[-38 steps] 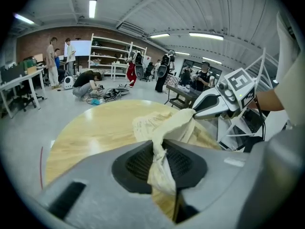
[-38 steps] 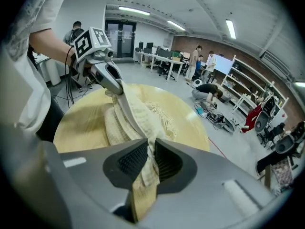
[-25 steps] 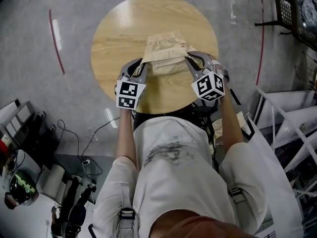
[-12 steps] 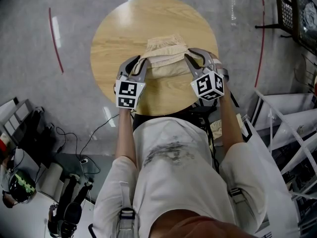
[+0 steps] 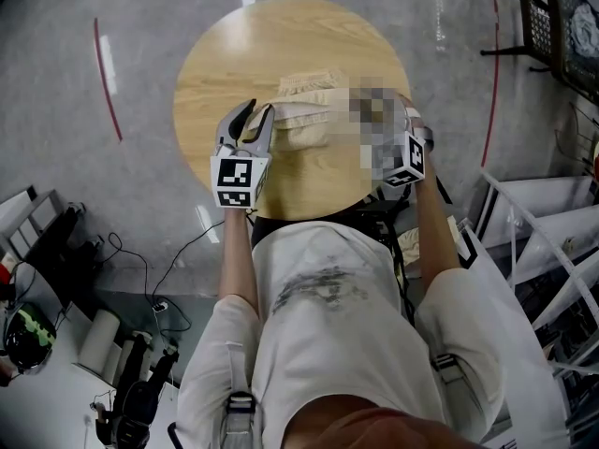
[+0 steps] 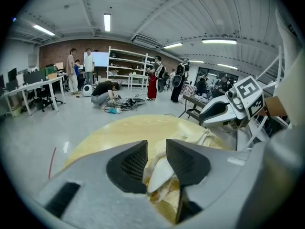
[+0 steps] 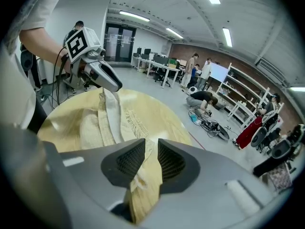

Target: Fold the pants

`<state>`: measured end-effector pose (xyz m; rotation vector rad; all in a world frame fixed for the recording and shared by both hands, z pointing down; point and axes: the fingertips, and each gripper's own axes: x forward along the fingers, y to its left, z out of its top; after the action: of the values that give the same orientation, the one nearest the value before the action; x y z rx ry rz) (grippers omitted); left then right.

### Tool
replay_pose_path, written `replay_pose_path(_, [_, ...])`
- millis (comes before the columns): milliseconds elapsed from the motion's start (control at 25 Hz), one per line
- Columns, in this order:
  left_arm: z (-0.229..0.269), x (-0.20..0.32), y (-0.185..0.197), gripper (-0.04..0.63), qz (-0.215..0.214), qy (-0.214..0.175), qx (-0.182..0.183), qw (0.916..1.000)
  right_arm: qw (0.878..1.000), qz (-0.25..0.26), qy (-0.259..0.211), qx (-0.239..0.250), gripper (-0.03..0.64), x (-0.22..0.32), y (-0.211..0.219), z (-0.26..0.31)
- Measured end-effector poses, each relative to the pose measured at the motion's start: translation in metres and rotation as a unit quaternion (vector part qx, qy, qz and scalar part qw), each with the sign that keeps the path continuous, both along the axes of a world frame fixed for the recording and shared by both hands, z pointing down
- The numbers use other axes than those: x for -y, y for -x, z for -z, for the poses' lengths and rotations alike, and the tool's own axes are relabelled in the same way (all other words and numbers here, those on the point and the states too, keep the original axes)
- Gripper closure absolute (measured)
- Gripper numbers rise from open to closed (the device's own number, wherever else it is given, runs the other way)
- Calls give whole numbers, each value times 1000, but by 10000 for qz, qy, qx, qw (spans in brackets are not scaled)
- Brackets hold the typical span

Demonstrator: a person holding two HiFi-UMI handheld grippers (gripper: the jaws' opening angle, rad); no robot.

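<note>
Beige pants (image 5: 304, 110) lie folded in a small bundle on the round wooden table (image 5: 271, 45). My left gripper (image 5: 260, 108) is at the bundle's left end. Its jaws are opening, and in the left gripper view (image 6: 156, 142) a pale fold of the pants (image 6: 159, 175) lies loose in the gap. At the bundle's right end only my right gripper's marker cube (image 5: 409, 164) shows, since a blur patch hides the jaws. In the right gripper view (image 7: 151, 141) the jaws stand slightly apart, with an edge of the pants (image 7: 95, 123) running between them.
The table's near edge (image 5: 309, 211) is right against the person's body. A red tape line (image 5: 105, 78) curves on the grey floor to the left. White metal frames (image 5: 533, 213) stand at the right, and a desk with gear and cables (image 5: 56, 344) at the lower left. People and shelves are far off.
Both grippers have drawn back a little from the bundle. The left one slid out to the left and its jaws spread apart. The pants' near fold has settled flatter on the table.
</note>
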<state>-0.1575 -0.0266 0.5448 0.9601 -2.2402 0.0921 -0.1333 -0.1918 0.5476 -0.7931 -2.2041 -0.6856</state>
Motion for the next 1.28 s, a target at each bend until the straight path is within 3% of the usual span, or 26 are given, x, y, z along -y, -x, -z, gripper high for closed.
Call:
replay_pose_path(280, [18, 3, 2, 477, -17, -87, 272, 9996, 9999, -82, 22, 139, 528, -2, -3, 7])
replay_pose_path(800, [56, 1, -14, 580, -184, -233, 675, 9973, 9973, -342, 84, 641, 573, -12, -16, 50])
replay_pose_path(920, [69, 3, -17, 588, -239, -321, 802, 9960, 9947, -487, 211, 886, 606, -15, -19, 69])
replay_pose_path(1280, [120, 12, -35, 588, -462, -688, 1240, 9888, 9816, -919, 760, 1493, 609, -27, -39, 138])
